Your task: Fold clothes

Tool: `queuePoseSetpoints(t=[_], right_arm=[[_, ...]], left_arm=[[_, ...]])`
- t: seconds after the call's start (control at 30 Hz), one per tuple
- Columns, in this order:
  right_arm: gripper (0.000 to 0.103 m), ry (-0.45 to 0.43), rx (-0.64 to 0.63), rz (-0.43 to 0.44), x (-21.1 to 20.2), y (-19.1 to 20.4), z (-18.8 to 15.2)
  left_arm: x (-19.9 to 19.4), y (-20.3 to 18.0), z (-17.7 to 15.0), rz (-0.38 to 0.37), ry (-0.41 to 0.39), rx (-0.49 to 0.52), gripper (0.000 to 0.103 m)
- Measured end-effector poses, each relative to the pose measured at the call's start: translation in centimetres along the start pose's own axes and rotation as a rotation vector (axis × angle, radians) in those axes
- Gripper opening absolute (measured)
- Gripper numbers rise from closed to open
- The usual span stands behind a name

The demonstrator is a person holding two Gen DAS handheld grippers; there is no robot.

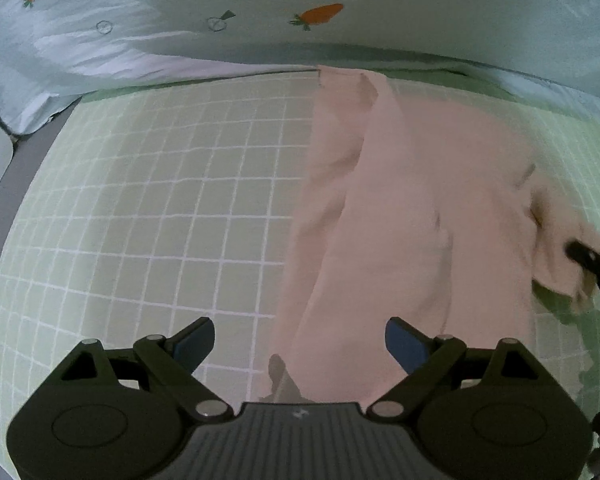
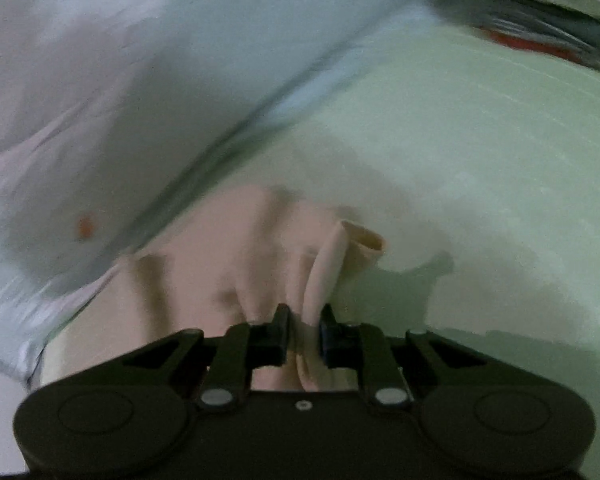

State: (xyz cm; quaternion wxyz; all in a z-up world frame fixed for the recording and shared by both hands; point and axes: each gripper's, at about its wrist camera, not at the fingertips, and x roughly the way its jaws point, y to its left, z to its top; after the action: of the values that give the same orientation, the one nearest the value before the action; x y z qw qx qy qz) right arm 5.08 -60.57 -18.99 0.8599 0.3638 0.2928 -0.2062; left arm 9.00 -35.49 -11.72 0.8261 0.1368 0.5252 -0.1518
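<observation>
A pale pink garment (image 1: 412, 208) lies spread lengthwise on a green checked sheet (image 1: 160, 208). My left gripper (image 1: 300, 340) hangs open above the garment's near left edge, with nothing between its blue pads. At the right edge of the left wrist view my right gripper (image 1: 584, 256) pinches a lifted corner of the garment. In the blurred right wrist view my right gripper (image 2: 304, 320) is shut on a bunched fold of the pink garment (image 2: 236, 264), and cloth rises between its fingers.
A light blue quilt (image 1: 260, 12) printed with orange carrots lies bunched along the far side of the sheet. The bed's grey edge (image 1: 16, 176) runs down the left. In the right wrist view, the quilt (image 2: 120, 80) fills the upper left and dark striped things (image 2: 540, 8) are blurred at the top right.
</observation>
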Motion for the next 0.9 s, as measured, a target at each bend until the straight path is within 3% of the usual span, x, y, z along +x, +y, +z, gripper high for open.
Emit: queuePoseSetpoints(t=[0.13,0.27,0.37,0.4,0.43,0.53,0.73,0.9], right_arm=[[0.016,0.019,-0.164,0.152,1.0,6.6,-0.7],[0.018,0.108,-0.284,0.222,2.5,10.5,-3.2],[0.039,0.159,-0.319,0.181,2.8,10.5,-4.4],[0.058,0.176,-0.33,0.166,2.9,10.5,-4.9],[0.07,0.158,-0.338,0.146,2.3,10.1,-4.8],[0.09,0.104,-0.36,0.084,0.6,9.0,-4.7],[0.098,0.012,-0.354,-0.13,-1.7,5.1,-3.6],[0.099,0.02,-0.288,-0.244,-1.8,1.5,-3.1]], left_arm=[[-0.2,0.9,0.4,0.007,-0.013,-0.028,0.092],[-0.2,1.3,0.7,0.004,-0.026,-0.041,0.092],[0.0,1.3,0.7,-0.011,-0.027,-0.042,0.092],[0.1,1.4,0.7,-0.02,-0.027,-0.042,0.092],[0.3,1.4,0.7,-0.031,-0.024,-0.042,0.092],[0.9,1.0,0.9,-0.063,-0.018,-0.032,0.092],[1.9,-1.7,1.7,-0.152,-0.019,0.014,0.092],[3.6,-4.8,3.1,-0.25,-0.013,0.059,0.092]])
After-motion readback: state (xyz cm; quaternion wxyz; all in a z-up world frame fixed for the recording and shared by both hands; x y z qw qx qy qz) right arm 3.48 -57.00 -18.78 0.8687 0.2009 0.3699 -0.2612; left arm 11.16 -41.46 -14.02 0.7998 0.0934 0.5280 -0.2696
